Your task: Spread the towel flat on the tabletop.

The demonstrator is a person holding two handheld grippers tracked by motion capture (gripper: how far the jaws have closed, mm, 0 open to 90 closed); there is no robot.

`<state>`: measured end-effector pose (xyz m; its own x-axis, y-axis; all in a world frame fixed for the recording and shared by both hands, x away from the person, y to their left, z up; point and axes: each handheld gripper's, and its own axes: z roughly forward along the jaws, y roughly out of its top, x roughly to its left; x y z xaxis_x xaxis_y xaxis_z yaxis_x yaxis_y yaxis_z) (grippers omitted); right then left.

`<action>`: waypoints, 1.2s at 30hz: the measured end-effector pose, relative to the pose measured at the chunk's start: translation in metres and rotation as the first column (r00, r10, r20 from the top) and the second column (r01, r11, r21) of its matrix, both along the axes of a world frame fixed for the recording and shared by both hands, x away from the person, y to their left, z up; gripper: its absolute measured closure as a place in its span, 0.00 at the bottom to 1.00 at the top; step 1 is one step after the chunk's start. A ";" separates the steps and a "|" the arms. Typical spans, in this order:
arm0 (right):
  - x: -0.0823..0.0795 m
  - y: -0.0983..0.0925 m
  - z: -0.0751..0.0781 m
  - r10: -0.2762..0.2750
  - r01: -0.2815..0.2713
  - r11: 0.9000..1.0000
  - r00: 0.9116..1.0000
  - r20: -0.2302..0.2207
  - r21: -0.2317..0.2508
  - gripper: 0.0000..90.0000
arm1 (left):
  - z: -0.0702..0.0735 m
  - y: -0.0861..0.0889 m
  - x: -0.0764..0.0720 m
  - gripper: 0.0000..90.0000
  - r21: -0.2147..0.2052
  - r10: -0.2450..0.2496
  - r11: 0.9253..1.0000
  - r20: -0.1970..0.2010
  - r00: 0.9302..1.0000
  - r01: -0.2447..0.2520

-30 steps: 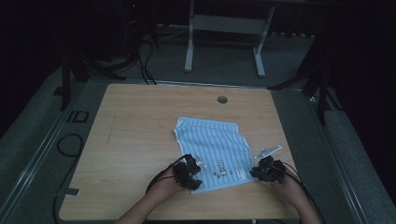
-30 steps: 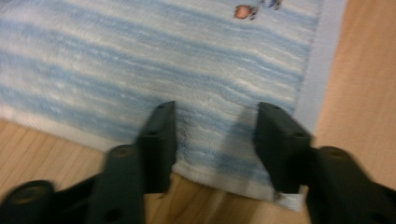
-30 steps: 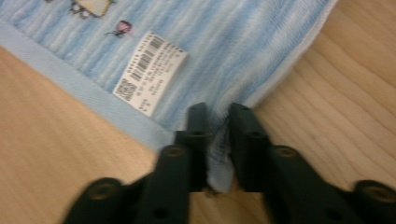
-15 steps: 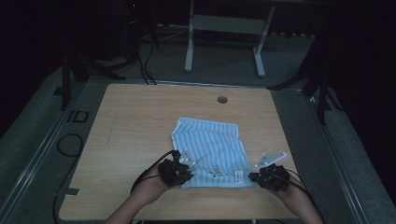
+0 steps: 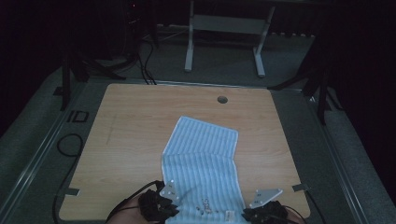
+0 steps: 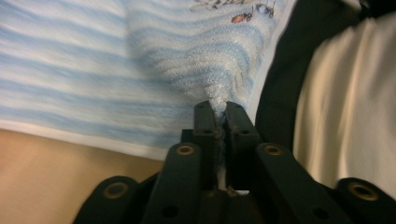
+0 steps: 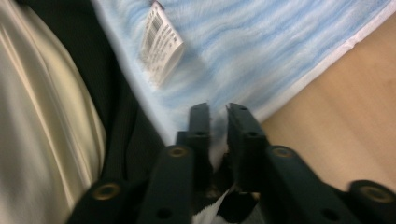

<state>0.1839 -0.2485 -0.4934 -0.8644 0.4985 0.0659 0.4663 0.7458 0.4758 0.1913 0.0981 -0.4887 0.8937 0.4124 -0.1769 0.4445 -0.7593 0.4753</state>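
A blue striped towel (image 5: 201,161) lies from centre to bottom edge of the wooden table (image 5: 135,121), grey floor around. The left gripper (image 5: 156,205) pinches its near corner; the right gripper (image 5: 264,213), jaws just easing apart, clamps the other.

The towel (image 5: 201,163) has light blue and white stripes, with a white edge all around. A small white tag (image 7: 161,43) with dark print sits on it, and there are tiny pictures (image 6: 240,11) in orange, blue and grey near one edge. The desk (image 5: 135,121) is light brown wood with a small dark round hole (image 5: 222,99). Both tools, the left tool (image 6: 217,114) and the right tool (image 7: 217,114), are black with little gold rings. The floor (image 5: 32,140) is grey.
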 end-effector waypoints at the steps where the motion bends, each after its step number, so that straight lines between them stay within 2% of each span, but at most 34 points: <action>1: -0.004 0.000 -0.004 0.004 -0.003 1.000 1.000 0.014 -0.024 0.81 | -0.002 0.002 0.000 0.79 -0.005 0.005 1.000 -0.009 1.000 -0.005; 3: -0.002 -0.003 -0.005 -0.016 0.016 1.000 1.000 -0.001 -0.009 0.73 | -0.004 0.006 0.003 0.66 -0.016 0.023 1.000 -0.016 1.000 -0.023; 5: 0.004 -0.007 -0.005 -0.043 0.043 0.999 0.999 0.008 -0.005 0.72 | -0.006 0.008 0.006 0.64 -0.027 0.042 0.999 -0.014 0.999 -0.042; 6: 0.007 -0.009 -0.004 -0.051 0.051 0.999 0.999 0.019 -0.005 0.69 | -0.007 0.008 0.008 0.59 -0.021 0.043 0.999 -0.008 0.999 -0.044; 9: 0.023 -0.016 0.000 -0.081 0.081 0.997 0.995 0.054 0.001 0.69 | -0.013 0.006 0.015 0.57 -0.017 0.058 0.998 -0.007 0.998 -0.058; 11: 0.039 -0.019 0.003 -0.103 0.103 0.995 0.993 0.062 0.011 0.69 | -0.017 0.002 0.019 0.53 -0.013 0.064 0.998 0.002 0.998 -0.064; 13: 0.056 -0.021 0.007 -0.122 0.121 0.993 0.988 0.093 0.015 0.71 | -0.021 -0.005 0.023 0.52 -0.008 0.061 0.998 0.007 0.998 -0.061; 15: 0.075 -0.021 0.012 -0.132 0.131 0.991 0.985 0.107 0.012 0.76 | -0.022 -0.013 0.026 0.50 -0.011 0.056 0.998 0.013 0.998 -0.056; 16: 0.085 -0.020 0.015 -0.136 0.135 0.991 0.983 0.126 0.010 0.83 | -0.022 -0.016 0.028 0.50 -0.018 0.049 0.999 0.019 0.999 -0.049; 19: 0.118 -0.014 0.022 -0.157 0.158 0.987 0.978 0.140 0.005 0.99 | -0.021 -0.031 0.029 0.55 -0.028 0.026 0.999 0.020 0.999 -0.026; 21: 0.141 -0.006 0.023 -0.162 0.166 0.986 0.973 0.164 -0.008 1.00 | -0.022 -0.044 0.029 0.55 -0.022 -0.006 1.000 0.017 1.000 0.007; 23: 0.163 0.003 0.019 -0.165 0.169 0.986 0.975 0.148 -0.015 1.00 | -0.023 -0.057 0.027 0.55 0.001 -0.051 0.999 0.026 0.998 0.051; 25: 0.184 0.014 0.011 -0.170 0.175 0.984 0.977 0.126 -0.033 1.00 | -0.027 -0.070 0.025 0.55 0.003 -0.093 0.996 0.009 0.996 0.093; 27: 0.200 0.026 0.001 -0.176 0.181 0.983 0.980 0.088 -0.043 1.00 | -0.032 -0.081 0.023 0.55 0.029 -0.139 0.990 -0.003 0.990 0.139; 29: 0.210 0.038 -0.008 -0.168 0.172 0.982 0.984 0.068 -0.074 1.00 | -0.039 -0.089 0.023 0.55 0.042 -0.160 0.986 -0.014 0.987 0.160; 31: 0.217 0.048 -0.017 -0.154 0.156 0.984 0.988 0.030 -0.090 1.00 | -0.041 -0.092 0.025 0.55 0.024 -0.166 0.986 -0.032 0.986 0.167; 33: 0.222 0.056 -0.025 -0.147 0.149 0.980 0.989 0.028 -0.131 1.00 | -0.041 -0.092 0.028 0.55 0.013 -0.162 0.987 -0.048 0.986 0.163; 36: 0.230 0.059 -0.030 -0.154 0.154 0.978 0.988 0.012 -0.140 1.00 | -0.041 -0.090 0.030 0.55 0.007 -0.167 0.986 -0.061 0.984 0.168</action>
<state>0.4134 -0.1890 -0.5234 -0.7765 0.6299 -0.0152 0.5804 0.7244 0.3720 0.2209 0.0076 -0.5298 0.9381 0.2601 -0.2286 0.3381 -0.8308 0.4421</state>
